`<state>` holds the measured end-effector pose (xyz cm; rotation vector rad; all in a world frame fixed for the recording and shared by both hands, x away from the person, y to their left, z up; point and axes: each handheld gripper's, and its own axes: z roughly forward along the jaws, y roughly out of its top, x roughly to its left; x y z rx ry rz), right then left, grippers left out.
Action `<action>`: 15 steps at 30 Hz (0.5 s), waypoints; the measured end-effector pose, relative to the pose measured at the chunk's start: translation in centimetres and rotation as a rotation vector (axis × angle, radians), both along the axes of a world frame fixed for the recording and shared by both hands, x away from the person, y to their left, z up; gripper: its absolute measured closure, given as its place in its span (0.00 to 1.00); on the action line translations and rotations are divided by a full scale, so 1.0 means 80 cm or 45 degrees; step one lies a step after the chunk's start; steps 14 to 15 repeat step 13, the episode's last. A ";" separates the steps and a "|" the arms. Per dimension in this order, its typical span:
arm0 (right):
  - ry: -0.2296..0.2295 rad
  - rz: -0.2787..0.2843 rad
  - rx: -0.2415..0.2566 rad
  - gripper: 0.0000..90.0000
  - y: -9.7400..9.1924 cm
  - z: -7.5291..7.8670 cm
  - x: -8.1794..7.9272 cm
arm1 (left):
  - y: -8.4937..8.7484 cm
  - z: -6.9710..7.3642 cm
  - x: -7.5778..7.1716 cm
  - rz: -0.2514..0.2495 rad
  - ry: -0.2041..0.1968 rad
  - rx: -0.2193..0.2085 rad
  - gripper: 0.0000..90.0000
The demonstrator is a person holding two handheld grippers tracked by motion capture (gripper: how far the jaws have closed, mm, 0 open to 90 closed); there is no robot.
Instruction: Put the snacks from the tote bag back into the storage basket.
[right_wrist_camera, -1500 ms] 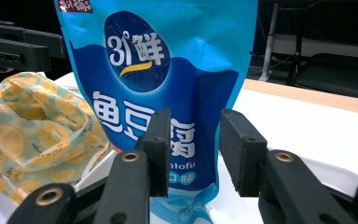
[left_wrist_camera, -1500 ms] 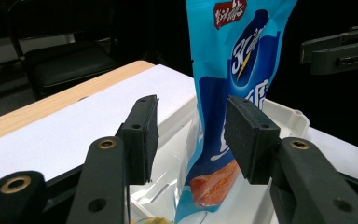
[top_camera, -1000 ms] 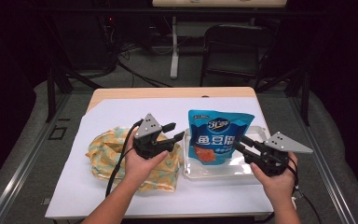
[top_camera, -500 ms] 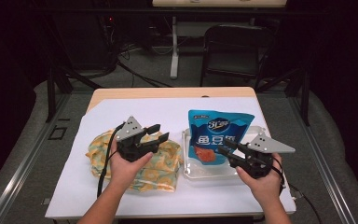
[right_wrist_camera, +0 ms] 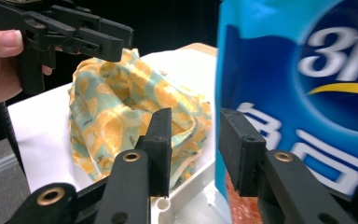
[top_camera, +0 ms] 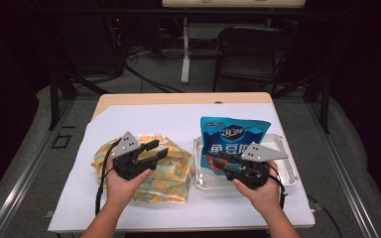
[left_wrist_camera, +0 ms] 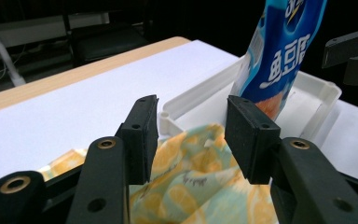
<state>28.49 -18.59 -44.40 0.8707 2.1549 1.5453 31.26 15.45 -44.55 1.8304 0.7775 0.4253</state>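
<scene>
Crumpled yellow-and-green printed cloth (top_camera: 163,166) lies on the white sheet covering the wooden table (top_camera: 178,99), toward its near left corner, touching the left wall of the shallow white plastic tray (top_camera: 287,168). Standing in that tray is a blue snack pouch (top_camera: 233,144). Left gripper (top_camera: 154,151) hovers over the cloth, jaws apart and empty. Right gripper (top_camera: 225,161) sits at the pouch's lower part, its jaws spread with nothing clamped.

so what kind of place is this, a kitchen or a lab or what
Most likely a lab or recording room, not a kitchen: a small table under white paper stands on grey carpet, dark equipment stands and loose cables sit behind it, and an empty office chair.
</scene>
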 end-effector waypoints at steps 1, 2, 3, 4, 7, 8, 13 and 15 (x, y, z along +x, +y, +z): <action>0.002 0.010 -0.005 0.72 0.003 -0.002 0.001 | 0.003 -0.002 0.000 0.007 0.002 0.006 0.60; 0.005 0.020 -0.006 0.72 0.006 -0.003 0.002 | 0.005 -0.002 -0.001 0.013 0.005 0.006 0.60; 0.008 0.026 -0.010 0.71 0.008 -0.004 0.002 | 0.007 -0.003 0.000 0.019 0.006 0.000 0.60; 0.010 0.029 -0.015 0.71 0.009 -0.005 0.003 | 0.010 -0.003 0.000 0.025 0.009 0.002 0.60; 0.020 0.034 -0.016 0.70 0.012 -0.009 0.006 | 0.016 -0.004 0.000 0.043 0.011 -0.014 0.60; 0.024 0.036 -0.013 0.69 0.013 -0.010 0.007 | 0.018 -0.004 0.000 0.050 0.010 -0.011 0.60; 0.026 0.042 -0.018 0.67 0.016 -0.011 0.010 | 0.028 -0.001 -0.002 0.080 0.005 -0.027 0.59; 0.026 0.042 -0.018 0.67 0.016 -0.011 0.010 | 0.028 -0.001 -0.002 0.080 0.005 -0.027 0.59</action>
